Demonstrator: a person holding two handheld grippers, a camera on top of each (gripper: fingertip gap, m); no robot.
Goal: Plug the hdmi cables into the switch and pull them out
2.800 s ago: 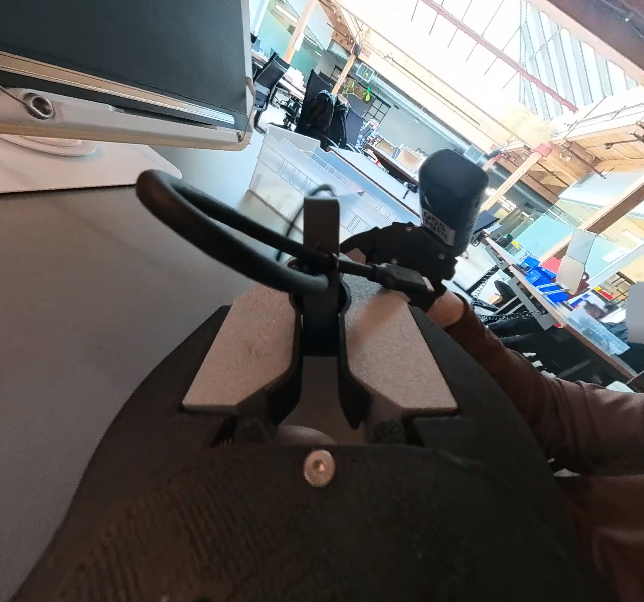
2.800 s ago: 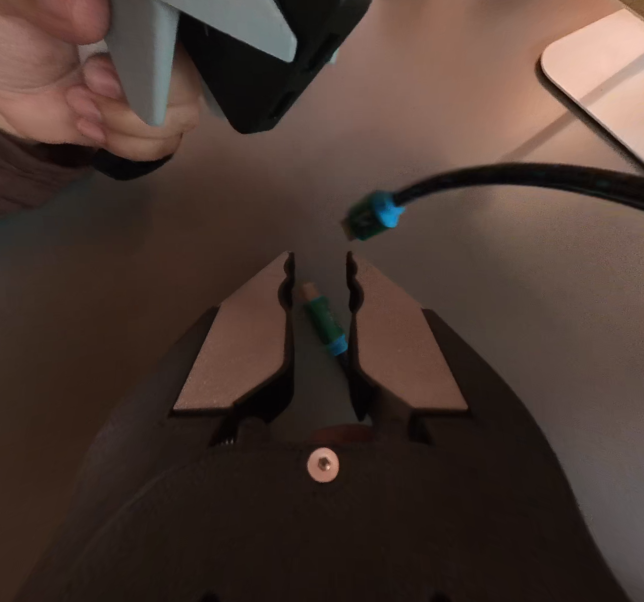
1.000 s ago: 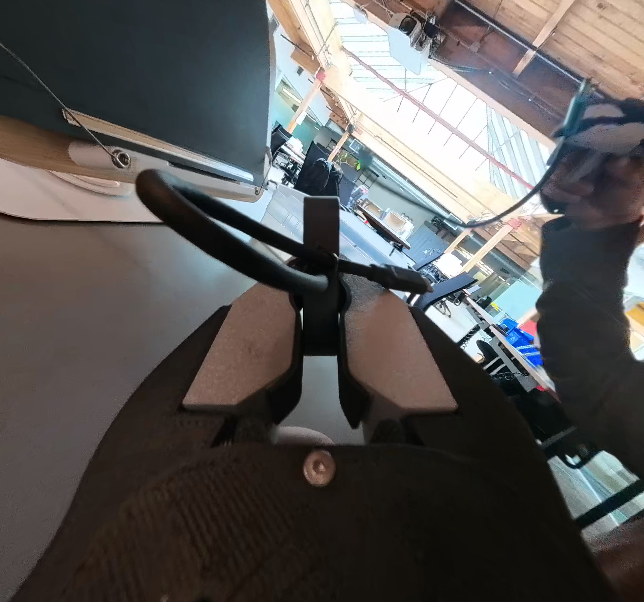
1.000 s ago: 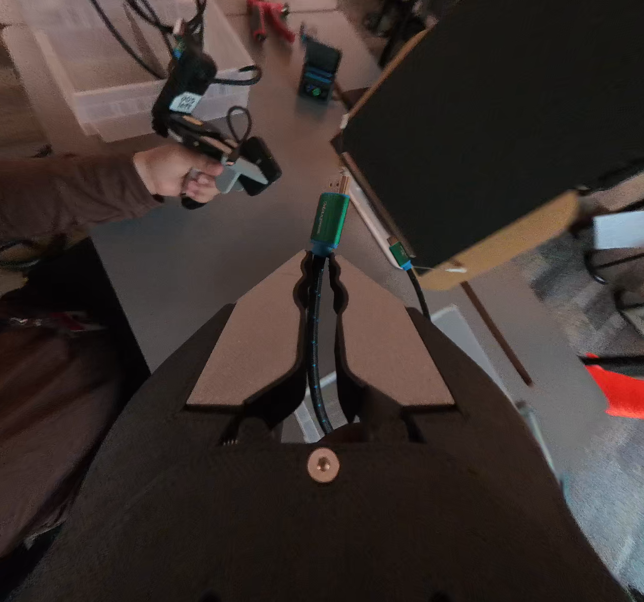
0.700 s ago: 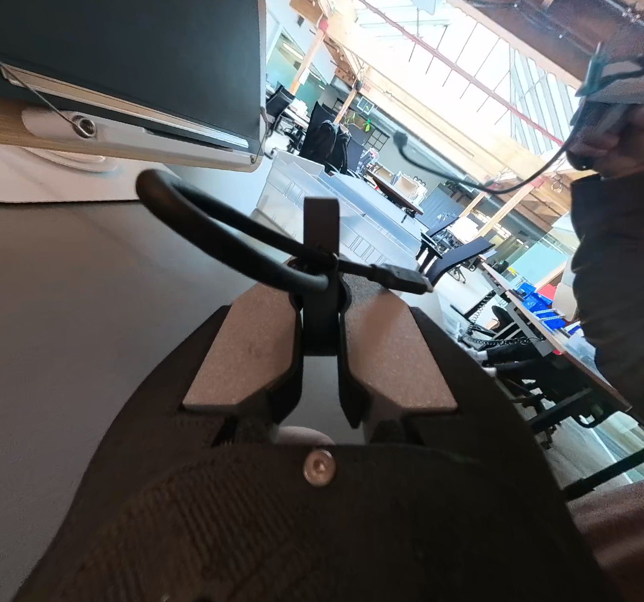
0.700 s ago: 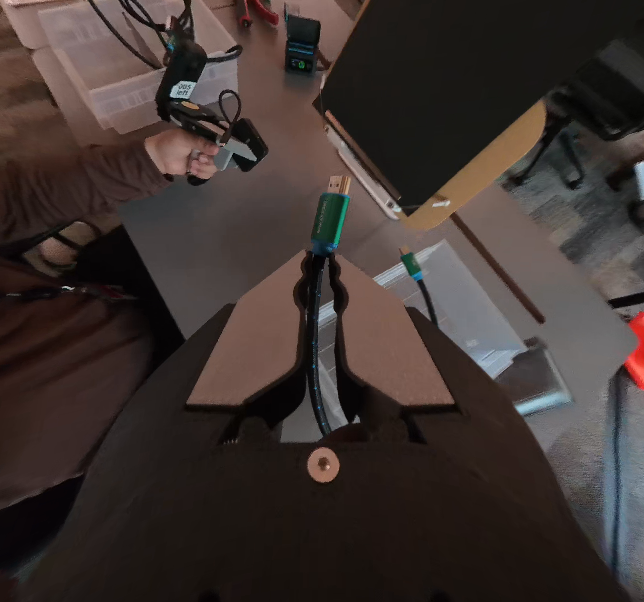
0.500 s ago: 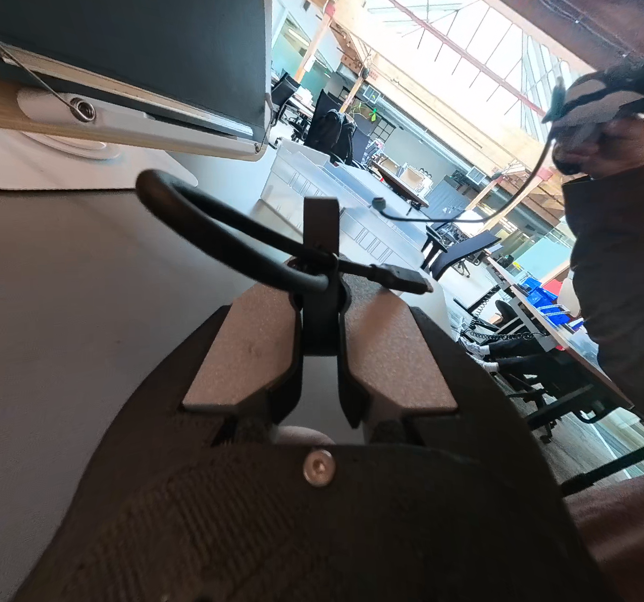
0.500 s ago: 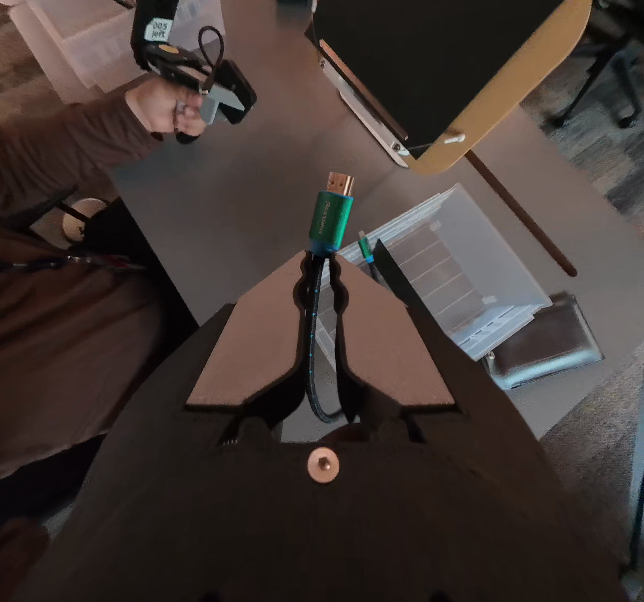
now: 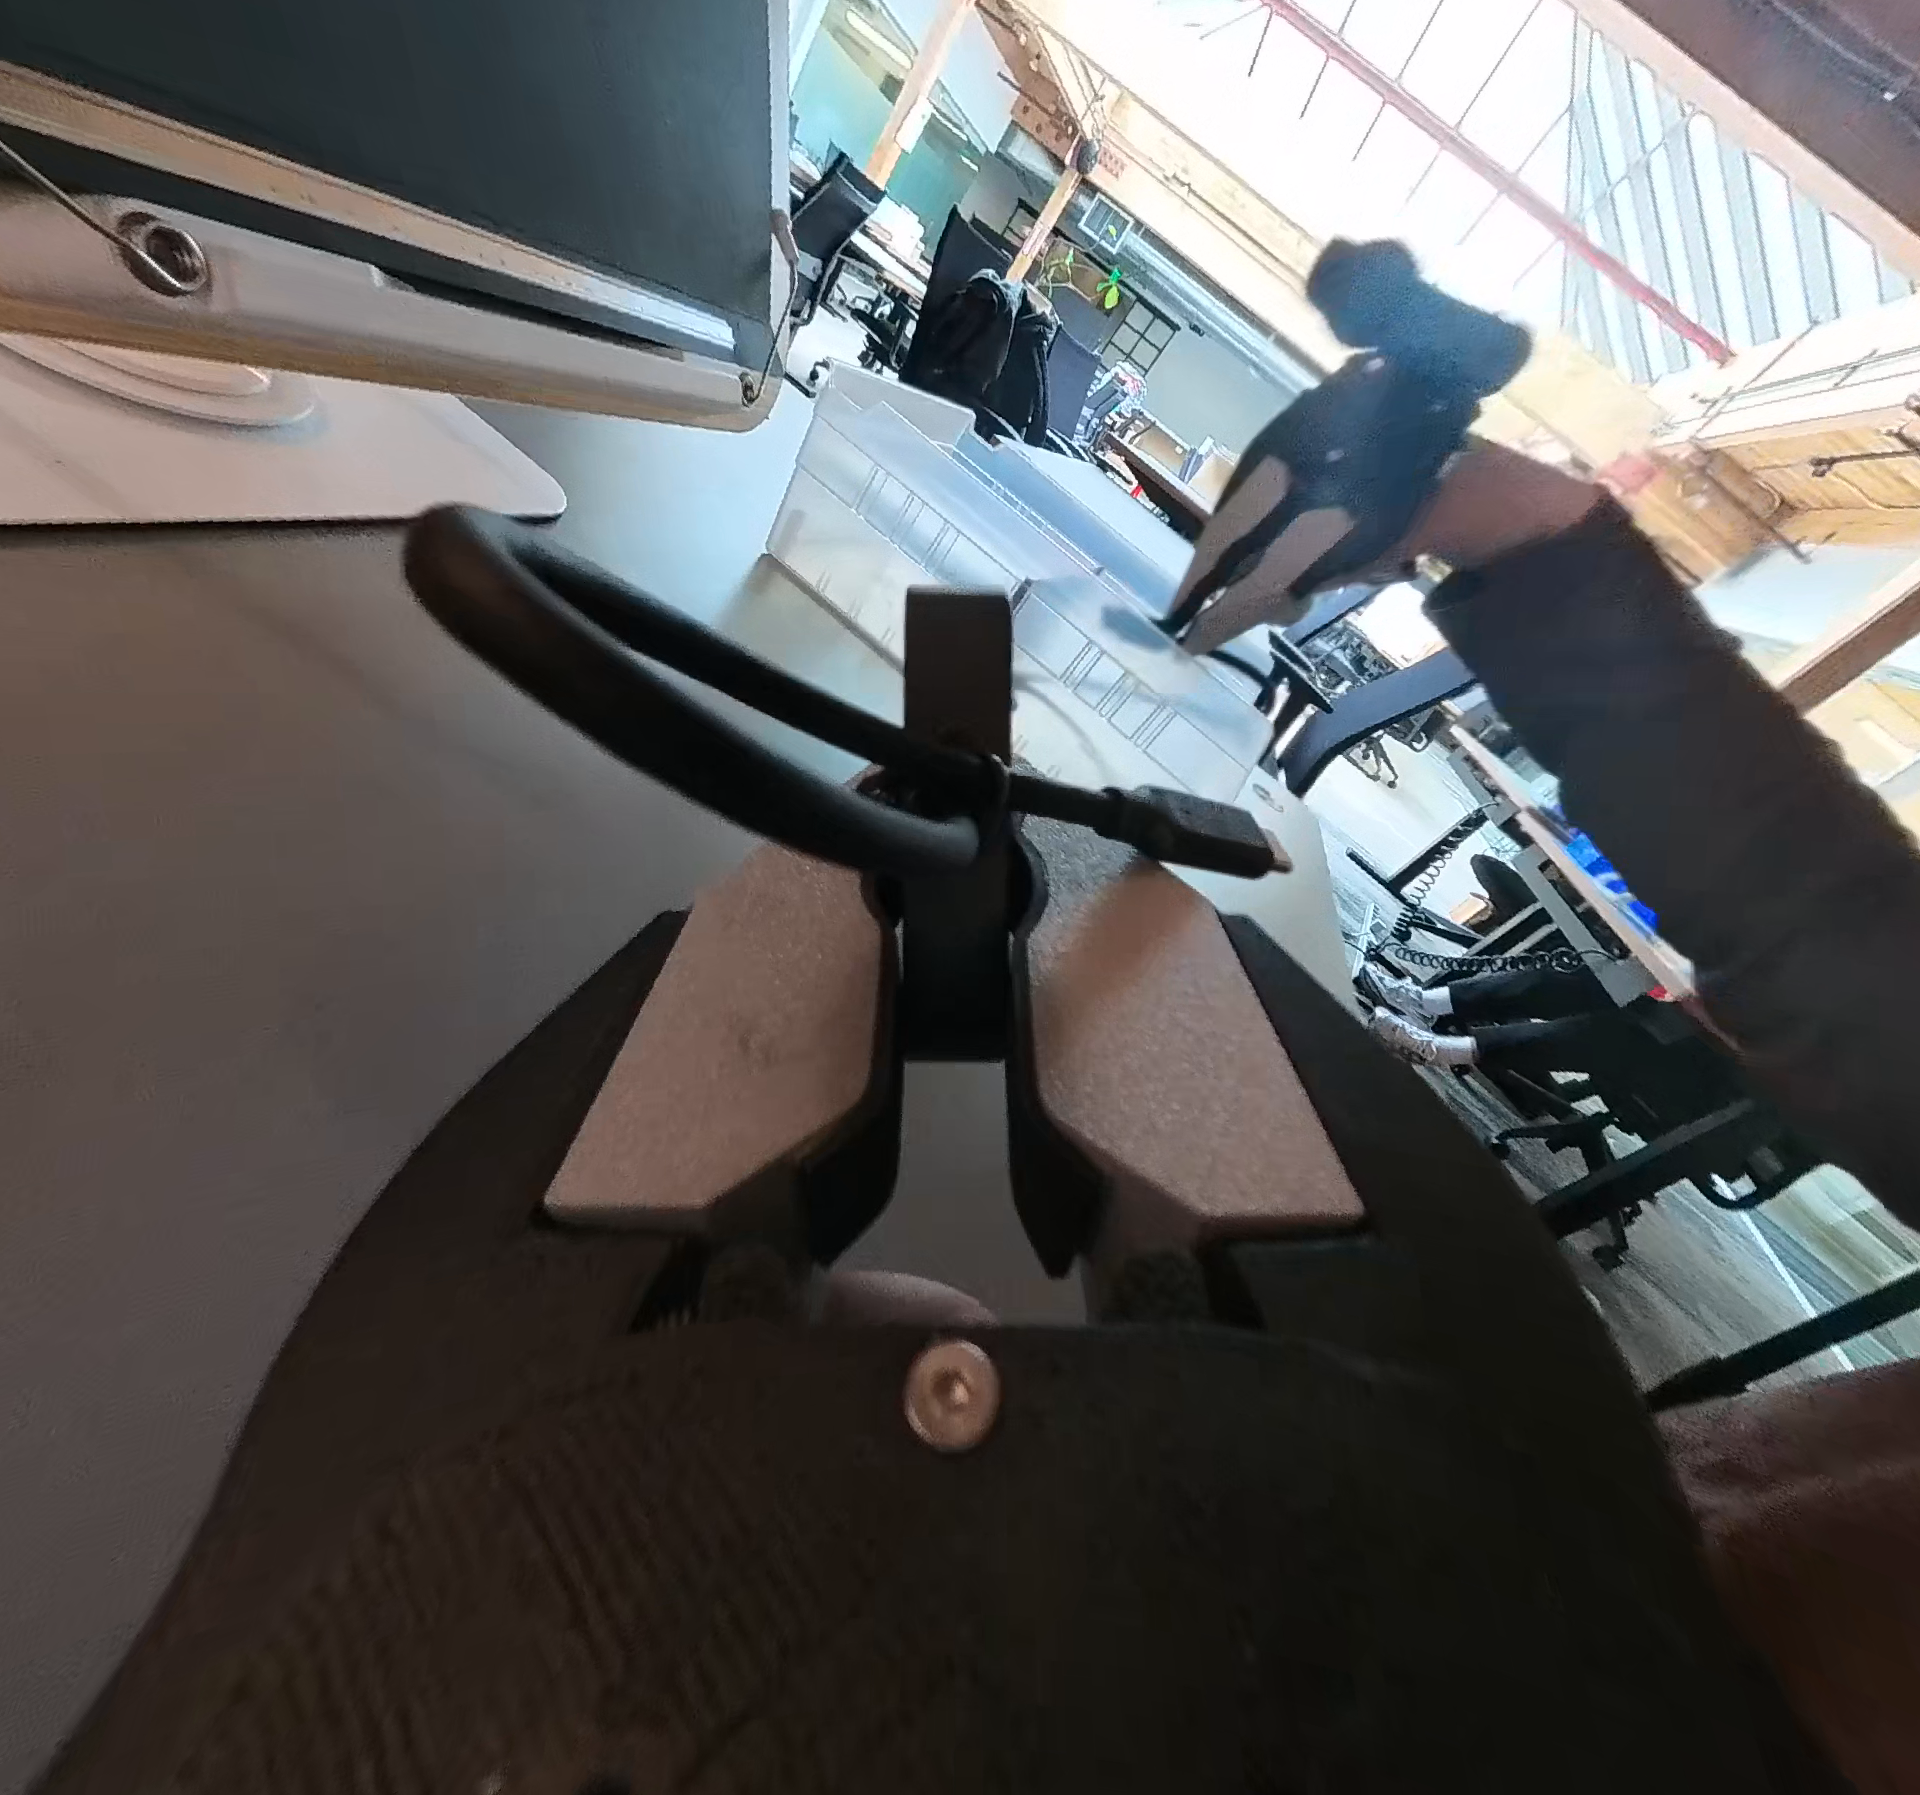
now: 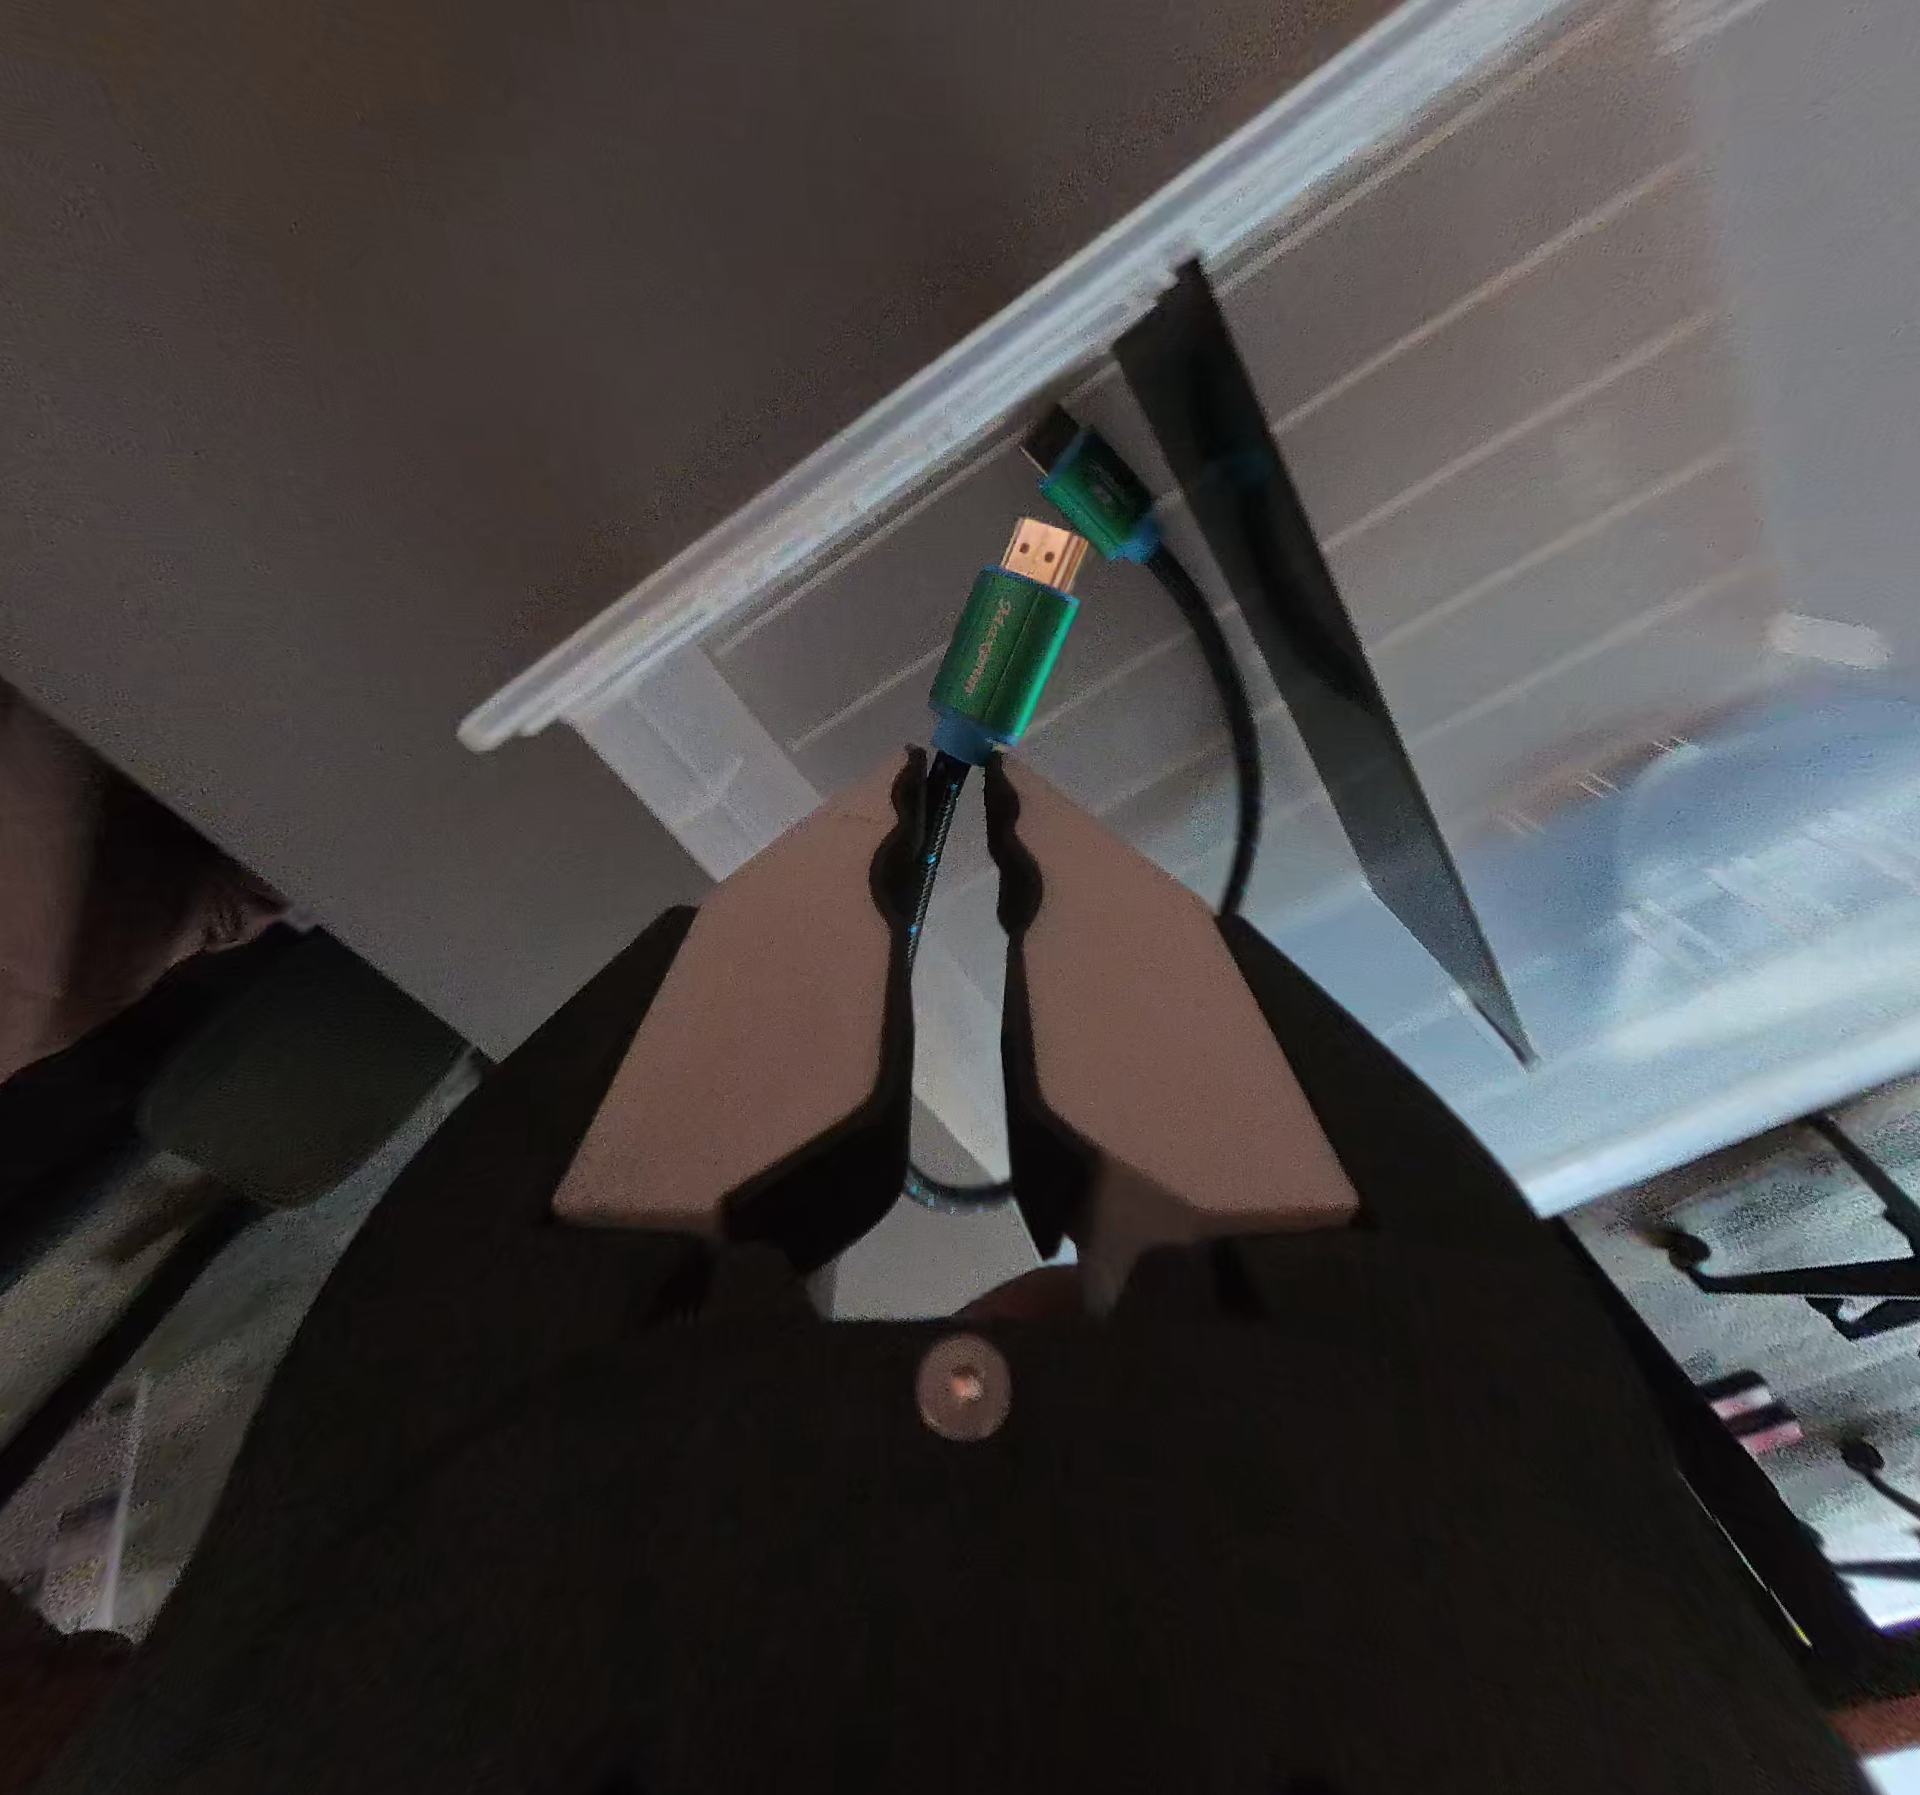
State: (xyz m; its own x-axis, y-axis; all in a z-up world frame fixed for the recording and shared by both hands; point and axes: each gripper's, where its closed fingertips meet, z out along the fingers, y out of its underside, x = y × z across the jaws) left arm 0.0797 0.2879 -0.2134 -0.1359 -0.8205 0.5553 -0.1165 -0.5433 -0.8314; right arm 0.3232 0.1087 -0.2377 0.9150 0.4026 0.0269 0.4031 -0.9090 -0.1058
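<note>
Left gripper: clenched on the black switch, which stands edge-on between the pads above the grey table. Its own black lead loops off to the side. Judgement: held raised so that the ports face the other hand.

Right gripper: jaws slightly parted. The braided HDMI cable leans on the left finger, with light showing on its right. Its green plug sits just above the tips, over the clear bin and close to a second green plug already inside. Judgement: pulled-out cable being dropped off in the bin.
</note>
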